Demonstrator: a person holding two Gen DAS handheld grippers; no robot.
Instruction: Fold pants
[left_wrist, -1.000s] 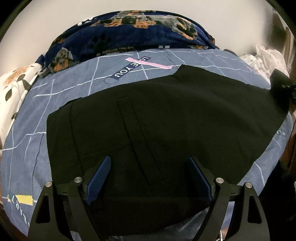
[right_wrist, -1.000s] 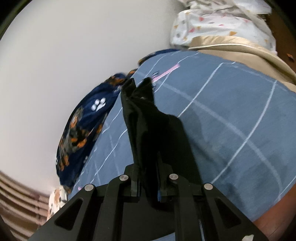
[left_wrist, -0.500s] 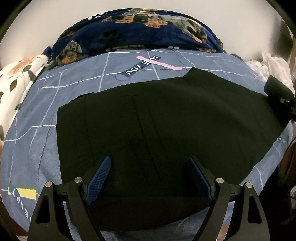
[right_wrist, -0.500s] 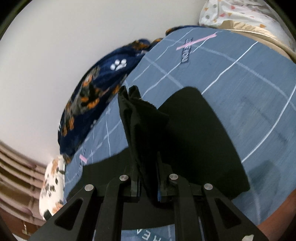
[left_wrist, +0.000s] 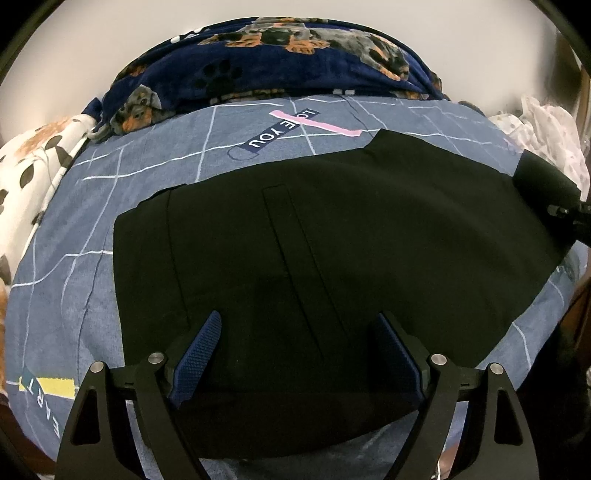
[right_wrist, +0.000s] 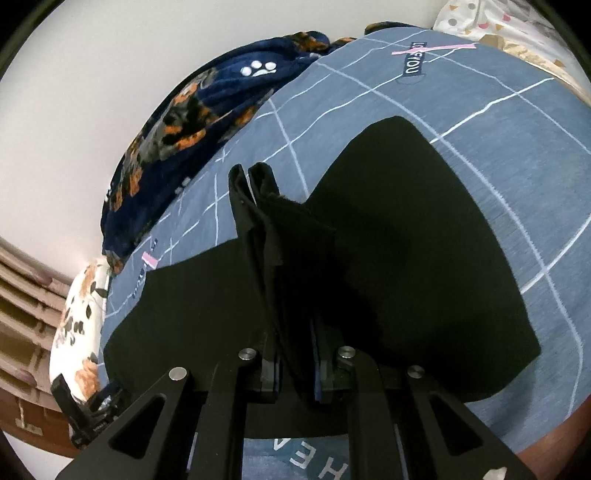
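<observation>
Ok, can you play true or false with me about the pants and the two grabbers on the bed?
1. The right gripper is pinching a bunch of the black pants. True.
2. The left gripper is squeezing the pants too. False: its jaws stand wide open above the cloth, with nothing pressed between them.
3. The pants lie on a blue bedsheet with white lines. True.
4. The pants are red. False: they are black.
5. A dark blue blanket with dogs and paw prints is bunched at the far side of the bed. True.
</observation>
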